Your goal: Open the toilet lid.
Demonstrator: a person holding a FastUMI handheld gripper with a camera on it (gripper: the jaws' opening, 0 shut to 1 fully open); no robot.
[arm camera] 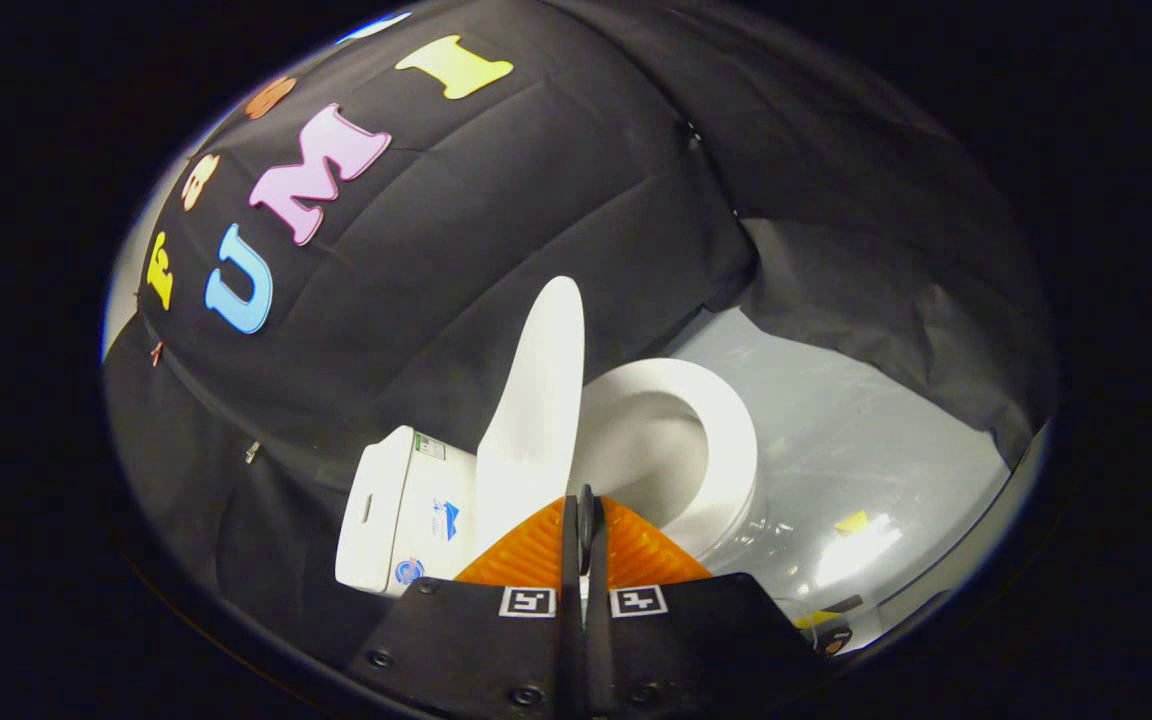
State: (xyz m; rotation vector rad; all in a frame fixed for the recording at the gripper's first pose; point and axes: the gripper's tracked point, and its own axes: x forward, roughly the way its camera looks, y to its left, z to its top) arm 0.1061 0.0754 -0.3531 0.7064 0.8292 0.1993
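Observation:
A white toilet stands ahead of me on a pale floor. Its lid (539, 400) is raised upright, leaning toward the tank (401, 510). The seat ring (726, 440) lies down around the open bowl (651, 445). My gripper (585, 510) is shut, its two fingers pressed together with nothing between them. The fingertips sit just in front of the lower edge of the raised lid, by the near rim of the bowl. I cannot tell whether they touch the lid.
Black cloth walls close in behind and beside the toilet. A glossy pale floor (836, 450) spreads beyond the bowl, with small yellow tape marks (850, 521) on it.

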